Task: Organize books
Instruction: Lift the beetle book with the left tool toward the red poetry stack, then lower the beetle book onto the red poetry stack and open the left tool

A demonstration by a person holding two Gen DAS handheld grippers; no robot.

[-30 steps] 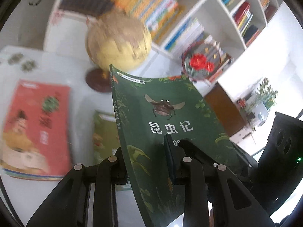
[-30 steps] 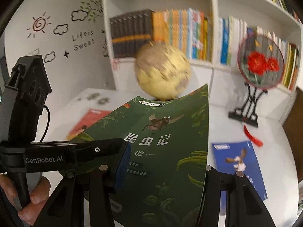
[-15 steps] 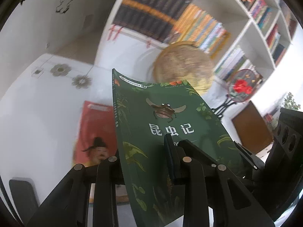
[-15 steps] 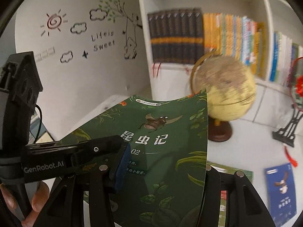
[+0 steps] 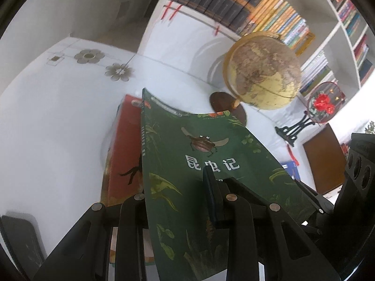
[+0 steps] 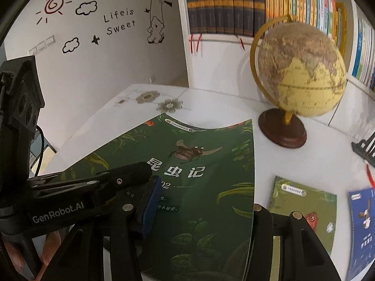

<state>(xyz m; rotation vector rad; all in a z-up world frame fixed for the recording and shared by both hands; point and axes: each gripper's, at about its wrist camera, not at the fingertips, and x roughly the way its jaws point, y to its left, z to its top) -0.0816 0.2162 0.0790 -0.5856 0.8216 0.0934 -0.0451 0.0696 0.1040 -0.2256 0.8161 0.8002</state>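
A dark green book with a beetle on its cover (image 5: 206,154) is held in the air over the white table by both grippers. My left gripper (image 5: 175,201) is shut on its near edge. My right gripper (image 6: 201,213) is also shut on the green book (image 6: 199,175). A red book (image 5: 124,154) lies on the table just below and left of the green book. A lighter green book (image 6: 302,206) and a blue book (image 6: 361,224) lie flat at the right.
A yellow globe on a dark wooden base (image 6: 297,79) stands at the back of the table (image 5: 46,121). A round red-flower fan on a black stand (image 5: 321,103) is further right. Bookshelves full of books (image 6: 234,4) line the wall behind. A black object (image 5: 21,238) lies at the table's near left.
Both grippers have carried the green book leftward and lower. The globe has shifted to the right in both views. The red book now lies partly under the green book.
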